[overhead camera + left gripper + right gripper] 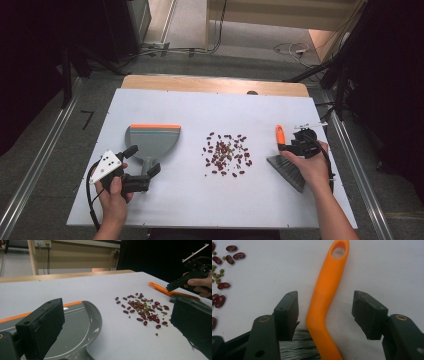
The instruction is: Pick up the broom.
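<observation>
A grey dustpan (152, 138) with an orange front lip lies left of centre on the white board. My left gripper (143, 160) is open, its jaws on either side of the pan's short handle (147, 162). Red and green beans (227, 152) lie scattered mid-board; the left gripper view shows the beans (143, 311) beyond the pan (75, 325). At the right lies a hand brush with an orange handle (280, 134) and grey bristles (287, 171). My right gripper (325, 312) is open, a jaw on each side of the orange handle (324, 290), not touching it.
The white board (200, 200) rests on a wooden table (215, 84), ringed by grey floor and metal rails. Cables lie on the floor at the back. A hand holds each gripper at the board's near edge.
</observation>
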A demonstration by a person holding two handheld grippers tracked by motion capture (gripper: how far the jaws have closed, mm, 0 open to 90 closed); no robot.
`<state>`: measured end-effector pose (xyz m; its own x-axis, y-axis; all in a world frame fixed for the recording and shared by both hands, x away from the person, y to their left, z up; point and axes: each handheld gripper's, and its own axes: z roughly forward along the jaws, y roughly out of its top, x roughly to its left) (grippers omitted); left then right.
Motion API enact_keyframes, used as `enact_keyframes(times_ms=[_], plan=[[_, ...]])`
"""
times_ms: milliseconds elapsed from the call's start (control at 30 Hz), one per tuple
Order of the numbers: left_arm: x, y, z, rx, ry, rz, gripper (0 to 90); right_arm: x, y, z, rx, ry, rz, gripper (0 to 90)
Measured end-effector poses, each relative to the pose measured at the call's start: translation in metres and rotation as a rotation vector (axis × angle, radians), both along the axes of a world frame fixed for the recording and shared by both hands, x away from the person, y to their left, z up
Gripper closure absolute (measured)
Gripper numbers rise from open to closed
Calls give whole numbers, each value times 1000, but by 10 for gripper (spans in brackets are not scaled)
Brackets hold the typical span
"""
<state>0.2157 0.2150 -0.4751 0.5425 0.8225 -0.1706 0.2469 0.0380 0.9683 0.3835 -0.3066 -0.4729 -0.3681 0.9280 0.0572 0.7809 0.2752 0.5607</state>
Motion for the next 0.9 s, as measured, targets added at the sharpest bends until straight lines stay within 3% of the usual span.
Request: enact_keyframes(times_ms=[167,267,400,533,600,700,900], plan=[[2,-3,-1,4,6,4,0,3,6,-5,-11,26,2,433],[1,-2,-1,9,5,3,0,3,13,-9,-52,43,9,463],[-1,0,-2,11,10,6,0,1,19,-9,-116,32,23,527],[-1,1,-2,1,13,12,0,3,20,-8,-106,54,16,601],[-1,1,-2,6,14,12,0,4,20,-8,-90,65,-15,641],[-2,-4,-1,35,11,12,0,6,17,-7,-64,82,-49,688],[-5,-12,5,48,1,5,0,1,13,-10,-39,37,-51,692]])
